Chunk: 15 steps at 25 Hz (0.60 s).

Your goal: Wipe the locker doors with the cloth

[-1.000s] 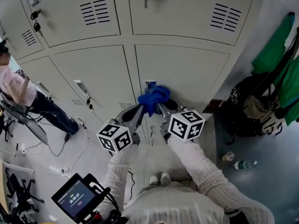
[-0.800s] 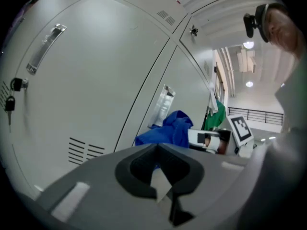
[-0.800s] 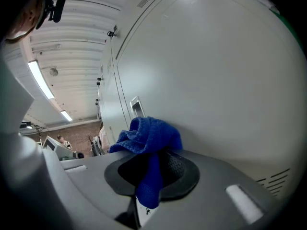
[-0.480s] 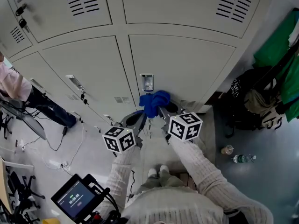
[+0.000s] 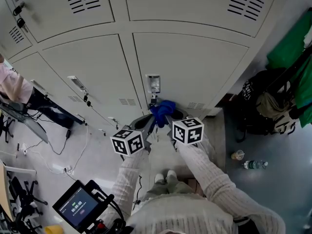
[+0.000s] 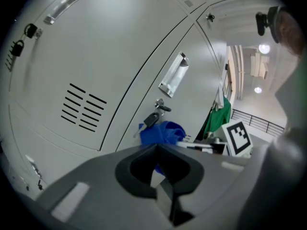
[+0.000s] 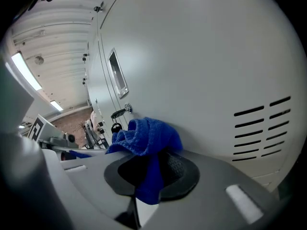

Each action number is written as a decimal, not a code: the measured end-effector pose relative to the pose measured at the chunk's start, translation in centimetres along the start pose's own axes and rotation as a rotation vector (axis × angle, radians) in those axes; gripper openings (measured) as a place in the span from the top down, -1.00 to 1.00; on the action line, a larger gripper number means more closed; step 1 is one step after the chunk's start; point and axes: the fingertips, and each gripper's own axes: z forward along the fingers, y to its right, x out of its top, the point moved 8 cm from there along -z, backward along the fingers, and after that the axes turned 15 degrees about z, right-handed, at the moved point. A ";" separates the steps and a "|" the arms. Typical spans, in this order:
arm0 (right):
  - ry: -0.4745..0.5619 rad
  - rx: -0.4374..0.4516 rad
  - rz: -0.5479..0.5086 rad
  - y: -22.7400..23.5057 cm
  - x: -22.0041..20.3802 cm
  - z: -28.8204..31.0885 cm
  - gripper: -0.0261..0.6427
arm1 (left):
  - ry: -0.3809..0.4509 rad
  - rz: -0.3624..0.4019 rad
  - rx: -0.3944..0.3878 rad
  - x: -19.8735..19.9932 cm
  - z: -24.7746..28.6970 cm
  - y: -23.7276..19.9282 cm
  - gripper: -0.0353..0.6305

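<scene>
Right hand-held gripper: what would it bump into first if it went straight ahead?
Probably the grey locker door. The blue cloth clamped in the right hand-held gripper would press on it first; it looks close, though depth is unclear.

Head view: taken from above the person, facing steeply down the locker doors (image 5: 190,67). Left gripper view and right gripper view: each rides just behind its own jaws, close against the doors. All three views share the blue cloth (image 5: 162,108).
</scene>
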 end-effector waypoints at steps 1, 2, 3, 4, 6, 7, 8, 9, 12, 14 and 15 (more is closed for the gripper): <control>-0.009 -0.001 -0.001 0.0 0.0 0.0 0.78 | -0.002 0.002 0.000 0.1 0.1 0.0 0.87; -0.017 -0.001 -0.001 0.0 0.0 0.1 0.78 | -0.003 0.005 0.000 0.2 0.1 0.0 0.87; -0.027 -0.002 -0.004 0.0 0.0 0.1 0.78 | -0.004 0.007 -0.001 0.3 0.2 0.1 0.88; -0.036 -0.005 -0.017 -0.1 0.1 0.0 0.78 | -0.004 0.010 -0.003 0.4 0.3 0.2 0.87; -0.041 -0.010 -0.075 -0.7 0.5 -0.4 0.78 | 0.001 0.018 -0.008 0.7 0.3 0.7 0.88; -0.031 -0.008 -0.106 -1.1 0.9 -0.8 0.78 | 0.008 0.023 -0.011 1.0 0.3 1.0 0.88; -0.013 -0.003 -0.130 -1.5 1.3 -1.3 0.78 | 0.019 0.028 -0.015 1.3 0.2 1.3 0.88; 0.009 0.004 -0.144 -1.9 1.8 -1.9 0.78 | 0.033 0.035 -0.021 1.8 0.1 1.6 0.87; 0.085 0.023 -0.147 -2.7 3.8 -4.0 0.78 | 0.076 0.083 -0.055 4.1 0.0 3.1 0.88; 0.140 0.037 -0.157 -3.3 5.5 -5.8 0.78 | 0.106 0.135 -0.083 6.1 -0.2 4.3 0.87; 0.170 0.046 -0.166 -3.8 6.4 -6.7 0.78 | 0.121 0.164 -0.094 7.1 -0.3 4.9 0.88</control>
